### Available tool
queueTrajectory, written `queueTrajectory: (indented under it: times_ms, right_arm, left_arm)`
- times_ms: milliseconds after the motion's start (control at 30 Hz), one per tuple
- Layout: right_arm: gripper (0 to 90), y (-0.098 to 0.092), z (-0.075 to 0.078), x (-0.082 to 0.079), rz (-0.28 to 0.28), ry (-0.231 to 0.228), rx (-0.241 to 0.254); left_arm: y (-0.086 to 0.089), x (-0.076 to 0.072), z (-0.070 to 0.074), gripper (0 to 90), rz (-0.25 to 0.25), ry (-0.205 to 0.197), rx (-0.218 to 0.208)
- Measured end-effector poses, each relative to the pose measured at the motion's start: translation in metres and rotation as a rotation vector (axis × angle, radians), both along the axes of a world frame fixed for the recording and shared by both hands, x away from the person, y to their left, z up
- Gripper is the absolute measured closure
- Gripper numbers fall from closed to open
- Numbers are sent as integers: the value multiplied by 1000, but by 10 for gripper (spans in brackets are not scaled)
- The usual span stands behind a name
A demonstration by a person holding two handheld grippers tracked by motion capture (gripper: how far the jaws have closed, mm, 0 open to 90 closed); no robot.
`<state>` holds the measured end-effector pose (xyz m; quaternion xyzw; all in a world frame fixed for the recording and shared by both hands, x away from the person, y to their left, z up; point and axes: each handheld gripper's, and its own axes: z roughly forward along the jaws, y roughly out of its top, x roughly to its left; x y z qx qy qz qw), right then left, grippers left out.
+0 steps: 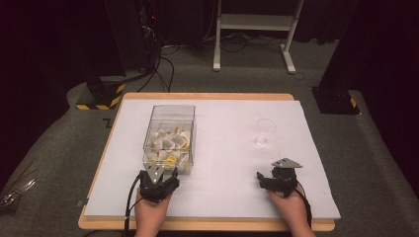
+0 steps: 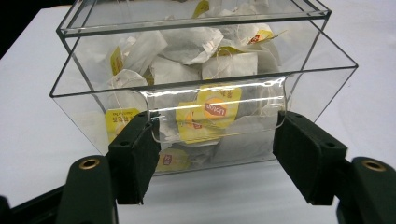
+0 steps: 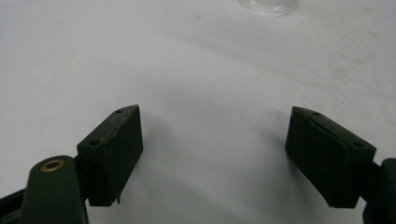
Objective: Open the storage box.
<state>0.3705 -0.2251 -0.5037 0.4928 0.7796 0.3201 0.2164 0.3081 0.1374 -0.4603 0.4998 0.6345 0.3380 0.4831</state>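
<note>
A clear plastic box (image 1: 169,134) holding several tea bags (image 2: 215,105) with yellow tags stands left of centre on the white-covered table (image 1: 227,163). My left gripper (image 1: 159,172) sits right at the box's near end. In the left gripper view its jaws (image 2: 215,119) stand wide apart, one at each side of the cut-out front opening, with no pad pressing on the wall. My right gripper (image 1: 269,174) rests low over bare table at the right, open (image 3: 215,112), nothing between its pads. An empty clear glass (image 1: 265,132) stands beyond it, its base (image 3: 268,5) at the top edge.
The table's wooden rim (image 1: 207,224) shows along the near edge. On the floor behind are white desk legs (image 1: 257,29), black stands with yellow-black tape (image 1: 101,96) and cables. Open white surface lies between the box and the glass.
</note>
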Motion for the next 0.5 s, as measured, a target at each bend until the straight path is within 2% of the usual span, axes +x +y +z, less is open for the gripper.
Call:
queueTrajectory:
  times_ms: [133, 433, 500]
  right_arm:
    - [189, 0, 0, 0, 0, 0, 0]
    - [190, 0, 0, 0, 0, 0, 0]
    - [190, 0, 0, 0, -1, 0, 0]
  left_arm:
    - [0, -6, -1, 326, 0, -12, -8]
    - [0, -18, -2, 326, -8, -12, 4]
    - [-1, -19, -2, 326, -2, -19, -7]
